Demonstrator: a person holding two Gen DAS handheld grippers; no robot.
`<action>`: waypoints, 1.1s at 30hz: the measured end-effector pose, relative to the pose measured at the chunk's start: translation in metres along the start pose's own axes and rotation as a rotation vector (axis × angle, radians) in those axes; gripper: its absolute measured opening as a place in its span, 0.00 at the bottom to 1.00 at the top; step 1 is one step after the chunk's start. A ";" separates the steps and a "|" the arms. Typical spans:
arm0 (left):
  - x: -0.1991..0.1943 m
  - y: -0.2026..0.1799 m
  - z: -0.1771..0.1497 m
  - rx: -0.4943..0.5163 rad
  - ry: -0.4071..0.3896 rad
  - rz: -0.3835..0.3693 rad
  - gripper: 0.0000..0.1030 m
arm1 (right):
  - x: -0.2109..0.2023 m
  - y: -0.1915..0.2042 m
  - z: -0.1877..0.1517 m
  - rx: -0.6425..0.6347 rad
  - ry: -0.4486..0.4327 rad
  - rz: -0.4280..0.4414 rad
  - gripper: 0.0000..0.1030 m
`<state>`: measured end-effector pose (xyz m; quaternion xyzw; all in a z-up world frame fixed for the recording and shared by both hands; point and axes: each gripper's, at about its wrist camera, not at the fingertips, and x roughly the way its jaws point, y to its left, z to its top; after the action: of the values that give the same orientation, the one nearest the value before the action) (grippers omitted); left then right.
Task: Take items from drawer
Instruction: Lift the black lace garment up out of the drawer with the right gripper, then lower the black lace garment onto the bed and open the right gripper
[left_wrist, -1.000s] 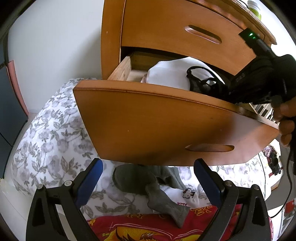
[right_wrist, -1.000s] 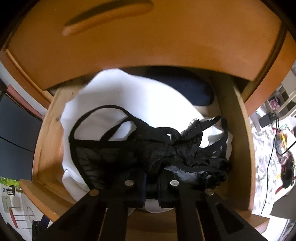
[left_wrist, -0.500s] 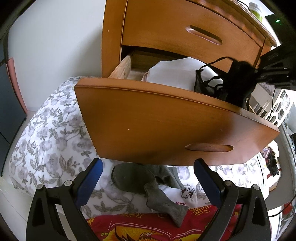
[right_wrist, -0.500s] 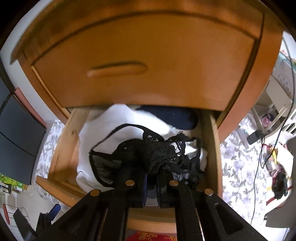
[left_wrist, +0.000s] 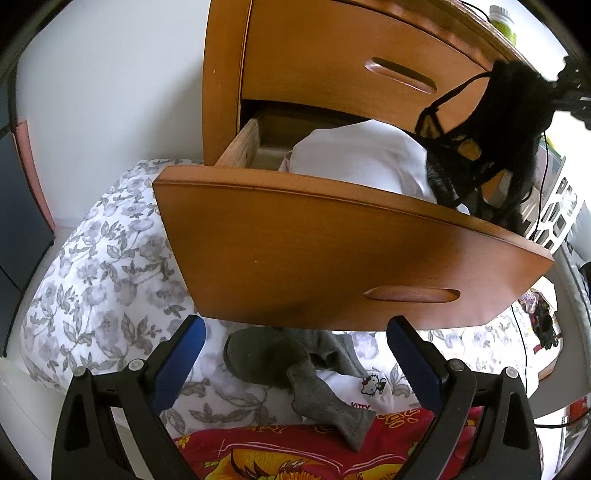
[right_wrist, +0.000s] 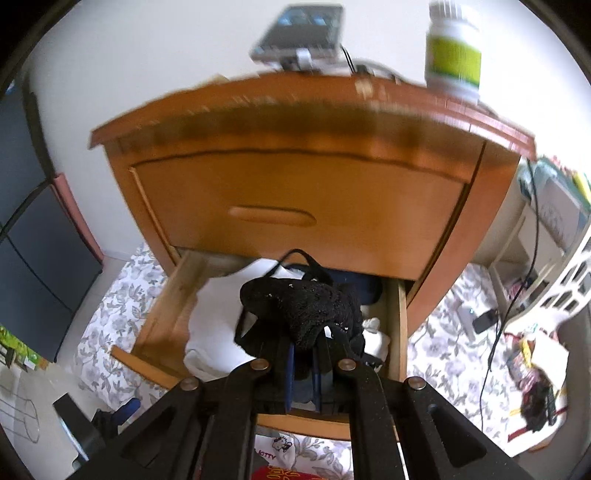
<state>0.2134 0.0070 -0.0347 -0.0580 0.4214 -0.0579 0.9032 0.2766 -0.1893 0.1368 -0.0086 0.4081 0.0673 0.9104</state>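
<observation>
Our left tool (left_wrist: 295, 365) hangs wide open and empty over the grey socks (left_wrist: 295, 373) on the bed, below the open drawer (left_wrist: 332, 251); our right tool (right_wrist: 303, 365) is clamped on the black lace garment (right_wrist: 306, 310), held above the drawer's right end

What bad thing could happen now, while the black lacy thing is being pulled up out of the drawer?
The black lace garment hangs in loops from the shut right tool. Its lowest straps dangle by the open drawer front and might catch on that edge. They also hang near the white clothing and could drag it out. The bunched lace might slip free.
</observation>
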 end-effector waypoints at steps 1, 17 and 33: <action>-0.001 0.000 0.000 0.002 -0.001 0.001 0.96 | -0.008 0.002 0.000 -0.012 -0.014 0.003 0.07; -0.023 0.002 0.002 0.016 -0.041 0.038 0.96 | -0.112 0.020 -0.021 -0.105 -0.149 0.047 0.07; -0.016 0.010 -0.002 -0.002 -0.014 0.053 0.96 | -0.086 0.027 -0.076 -0.167 0.008 0.087 0.07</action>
<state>0.2025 0.0190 -0.0251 -0.0479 0.4167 -0.0331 0.9072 0.1602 -0.1782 0.1509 -0.0670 0.4048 0.1405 0.9010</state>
